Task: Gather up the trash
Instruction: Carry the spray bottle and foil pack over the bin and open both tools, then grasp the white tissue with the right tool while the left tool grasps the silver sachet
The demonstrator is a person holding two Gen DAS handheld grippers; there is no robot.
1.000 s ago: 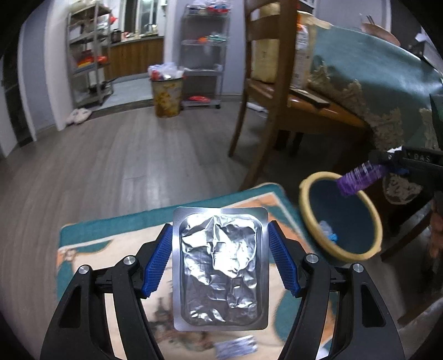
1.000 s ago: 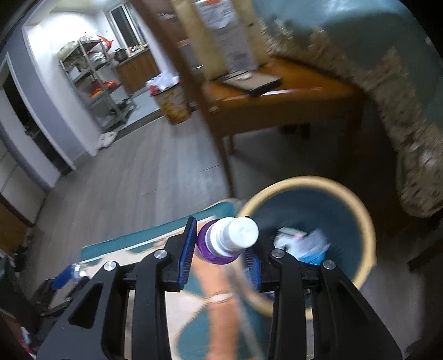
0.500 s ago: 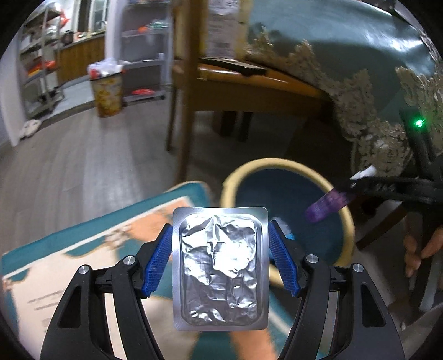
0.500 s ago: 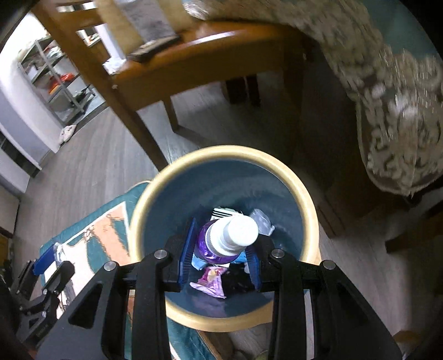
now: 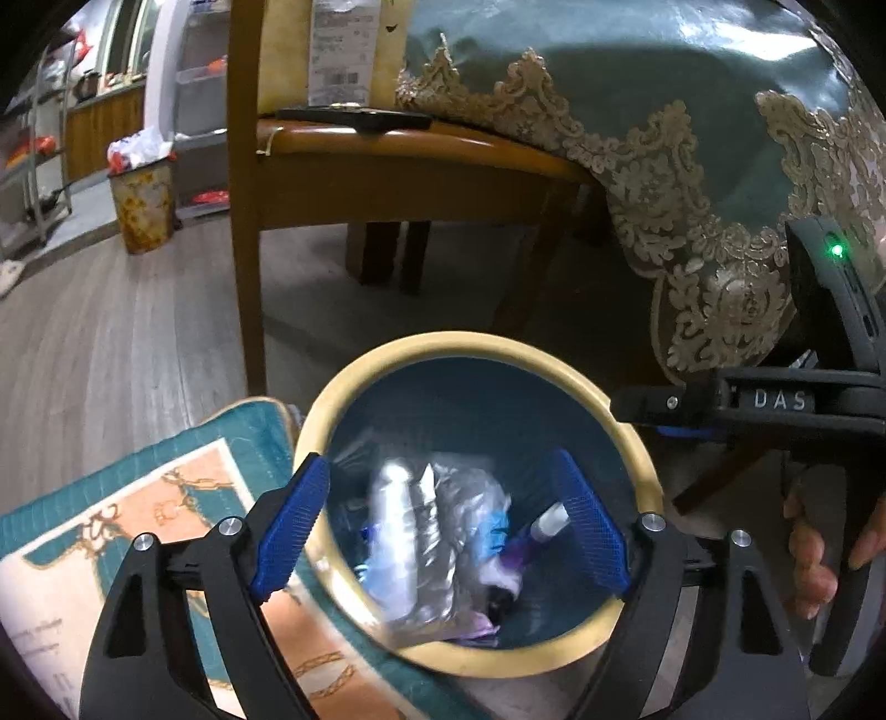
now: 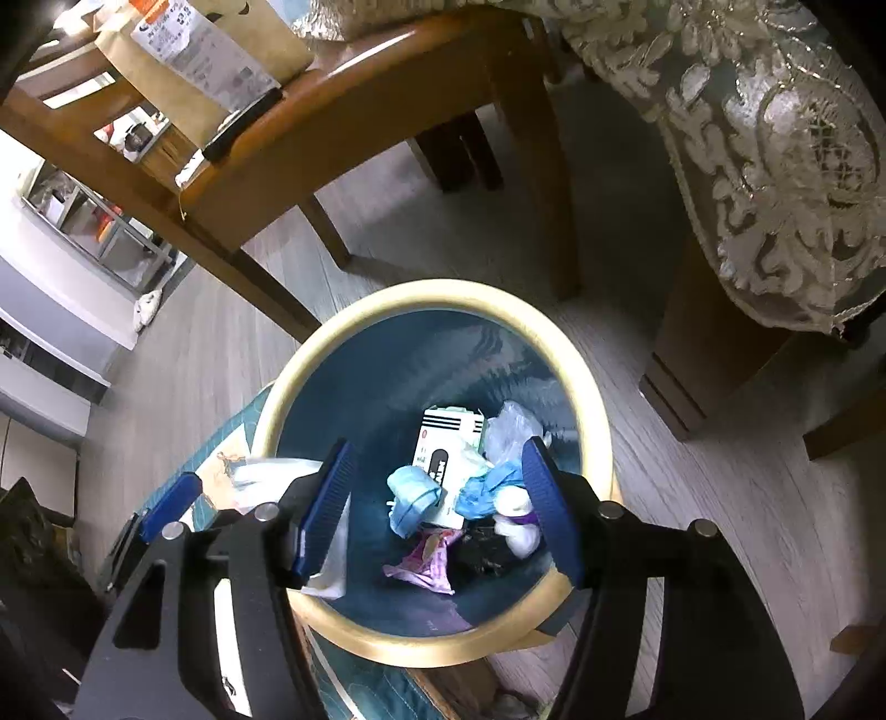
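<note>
Two grippers hang over one round bin [image 5: 637, 443], a teal bucket with a cream rim standing on the floor at the right edge of a teal and orange rug [image 5: 166, 498], near a wooden chair [image 5: 243, 221] and a draped teal tablecloth with lace trim [image 5: 692, 183].

Readable writing is sparse: the letters "DAS" stand in white on the black body of the right gripper [image 5: 653, 412] as it shows in the left wrist view. A striped black-and-white carton [image 6: 446, 443] in the bin carries print too small to read, as does the label on the paper bag [image 6: 194, 44] on the chair seat.

The silver foil tray [image 5: 421, 531] is a blur of crinkled shine, free of the pads and inside the bin's mouth. The purple bottle with its white cap [image 6: 518, 526] lies at the bottom on the right, among blue crumpled wrappers [image 6: 412, 498] and a pink scrap [image 6: 423, 565].

A second ago the left gripper [image 5: 446, 523] clamped the foil tray and the right one gripped the bottle; now both have let go. The jaws of each are spreading, and nothing is pressed by either pair of blue pads. A hand [image 5: 814, 548] holds the right gripper's handle.
</note>
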